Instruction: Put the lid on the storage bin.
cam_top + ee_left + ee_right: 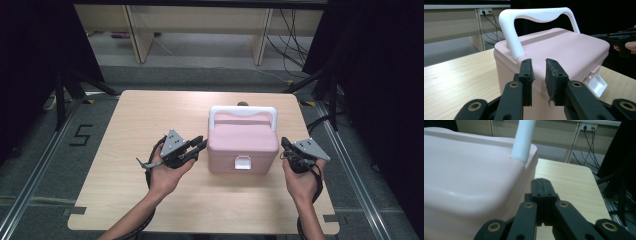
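Table [125, 115] holds pink box [242, 142] between both tools.

Table [125, 170]: light wood-grain top with rounded corners, standing on grey floor. One item lies directly on it: a pink box [242, 142] with a white handle [243, 111], right of centre.

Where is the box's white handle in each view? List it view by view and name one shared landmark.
High view: the white handle arches over the far edge of the pink box, just above the picture's centre.
Left gripper view: it spans the top centre, rising from the lid's near left corner.
Right gripper view: one leg of it stands at the top centre, at the lid's corner.
Shared landmark: the pink box's lid.
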